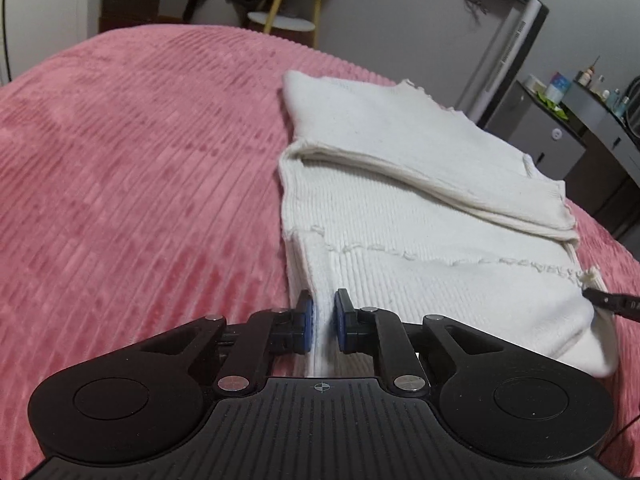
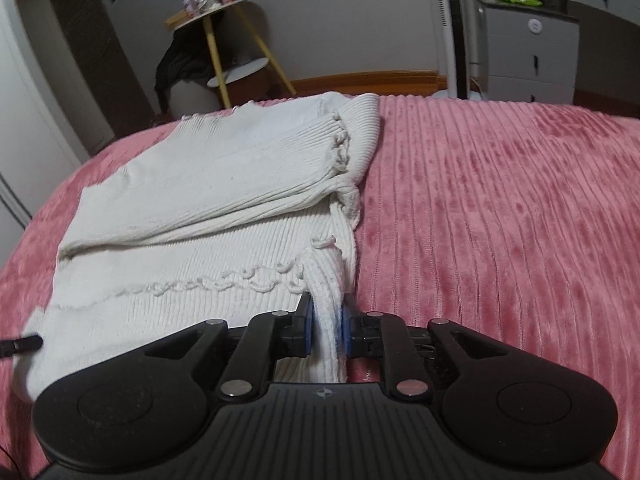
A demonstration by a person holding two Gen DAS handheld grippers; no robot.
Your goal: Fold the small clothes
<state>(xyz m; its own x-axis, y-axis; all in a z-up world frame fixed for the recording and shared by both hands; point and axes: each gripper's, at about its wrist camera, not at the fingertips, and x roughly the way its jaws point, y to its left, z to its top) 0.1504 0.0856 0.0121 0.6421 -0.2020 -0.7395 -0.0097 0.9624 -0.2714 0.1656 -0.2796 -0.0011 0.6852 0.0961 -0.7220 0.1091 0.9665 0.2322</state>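
Left wrist view: left gripper (image 1: pixel 323 322) at 6 o'clock, its blue-padded fingers (image 1: pixel 307 326) clamped on a pinched ridge of the white ribbed knit top (image 1: pixel 404 216) at its near left corner. Top spread on the pink ribbed bedspread (image 1: pixel 132 168), running from the pinch toward 1 o'clock. Across its middle, a folded-over band of the same fabric with a doubled edge; nearer, a line of looped stitching crossing from left to right. At 3 o'clock, the dark tip of the right gripper (image 1: pixel 612 303) at the top's near right corner, touching the cloth there. Beyond the bed at 12 o'clock, a round white side table with yellow legs (image 1: pixel 282 20) and dark clothing heaped beside it. At 2 o'clock, a grey cabinet (image 1: pixel 548 136) with small bottles on it.

Right wrist view: right gripper (image 2: pixel 327 324) at 6 o'clock, fingers (image 2: pixel 307 326) closed on a bunched fold of the same top (image 2: pixel 192 200) at its near right edge, the fabric standing up between the pads. Top lying from the pinch toward 10 and 11 o'clock, sleeve folded across the body, frilled cuff near the right edge at 12 o'clock. Looped trim running left from the pinch. Bare pink bedspread (image 2: pixel 500 208) filling the right half. At 9 o'clock, a dark finger tip of the left gripper (image 2: pixel 22 345) at the top's far corner. Behind, the yellow-legged side table (image 2: pixel 236 72) at 11 o'clock and a grey drawer unit (image 2: pixel 528 52) at 1 o'clock.
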